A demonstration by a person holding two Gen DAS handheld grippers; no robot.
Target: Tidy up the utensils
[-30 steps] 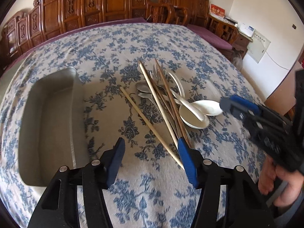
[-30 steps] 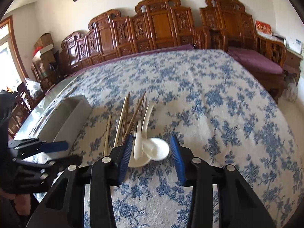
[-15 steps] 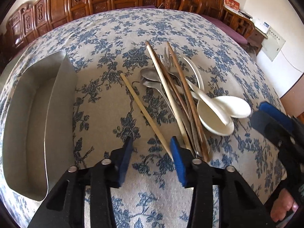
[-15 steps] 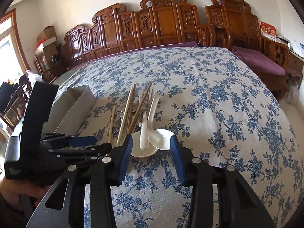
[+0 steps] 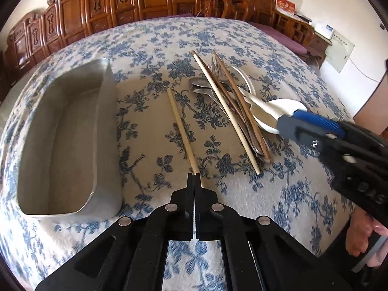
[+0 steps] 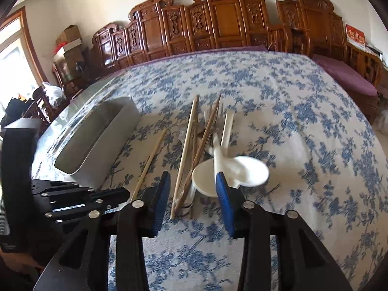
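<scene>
A lone pale chopstick point(image 5: 180, 126) lies apart on the floral cloth, and my left gripper point(image 5: 194, 175) is shut on its near end. To its right sits the pile: more chopsticks point(image 5: 225, 108), metal spoons point(image 5: 201, 86), a fork point(image 5: 213, 65) and two white ceramic spoons point(image 5: 286, 104). My right gripper point(image 6: 192, 194) hovers over the pile's near end. Its jaws are closing, with chopstick ends point(image 6: 179, 189) and a white spoon's rim point(image 6: 206, 179) between the pads, untouched. The same gripper point(image 5: 291, 121) shows by the white spoons.
A long metal tray point(image 5: 106, 131) stands left of the chopstick, with nothing inside it; its outer wall point(image 6: 97, 150) is also visible. Carved wooden chairs point(image 6: 218, 24) line the table's far side. A hand point(image 5: 359, 237) holds the right gripper at the near right edge.
My left gripper's jaws went from wide open to shut on the lone chopstick's near end as it sank toward the cloth. The right gripper shifted left over the pile and narrowed a little.
</scene>
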